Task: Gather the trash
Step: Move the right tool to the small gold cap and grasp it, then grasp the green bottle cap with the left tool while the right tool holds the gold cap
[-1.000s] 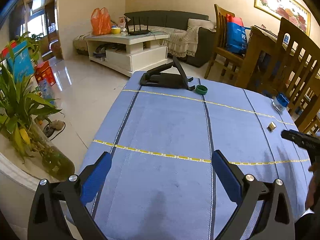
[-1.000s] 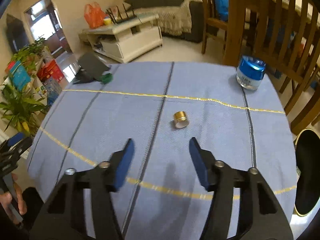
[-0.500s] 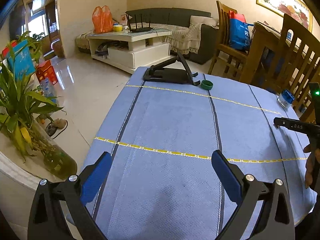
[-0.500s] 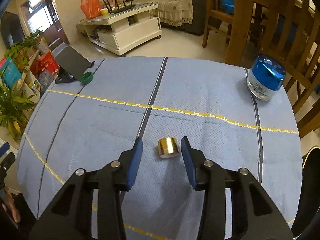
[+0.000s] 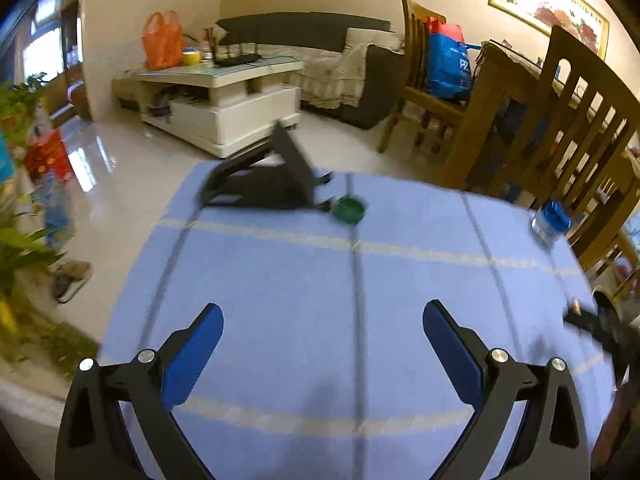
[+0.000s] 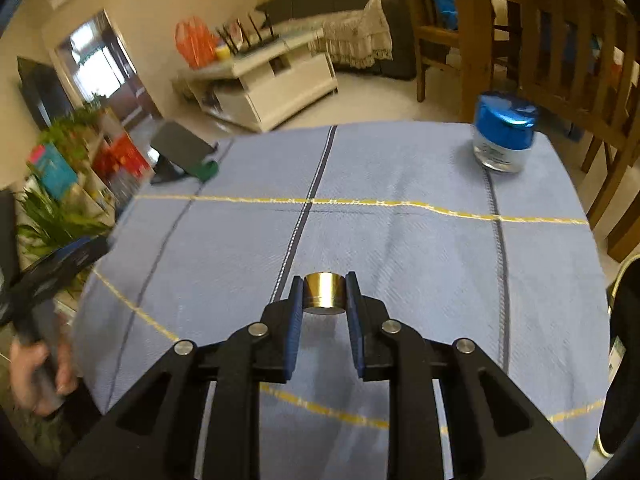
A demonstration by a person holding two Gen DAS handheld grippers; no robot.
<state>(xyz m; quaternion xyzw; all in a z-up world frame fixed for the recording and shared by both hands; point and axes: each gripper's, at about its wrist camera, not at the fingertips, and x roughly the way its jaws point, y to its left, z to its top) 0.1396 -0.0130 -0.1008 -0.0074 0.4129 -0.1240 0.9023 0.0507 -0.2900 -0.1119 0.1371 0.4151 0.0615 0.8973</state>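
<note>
A small gold cap (image 6: 324, 294) lies on the blue tablecloth (image 6: 400, 240) in the right wrist view. My right gripper (image 6: 325, 280) has its jaws closing around it, and both blue pads touch its sides. At the far left edge of the table a green cap (image 5: 349, 209) sits beside a black phone stand (image 5: 272, 176). My left gripper (image 5: 322, 310) hovers over bare cloth short of the green cap, wide open with nothing between its fingers. The left wrist view is blurred.
A glass jar with a blue lid (image 6: 502, 132) stands at the table's far right corner. Wooden chairs (image 6: 568, 40) crowd the right side. A dark bin rim (image 6: 624, 340) shows at the right edge. Potted plants (image 6: 56, 216) stand left of the table.
My right gripper moved forward over the gold cap and its jaws narrowed onto it. My left gripper travelled forward across the cloth, bringing the green cap and stand closer.
</note>
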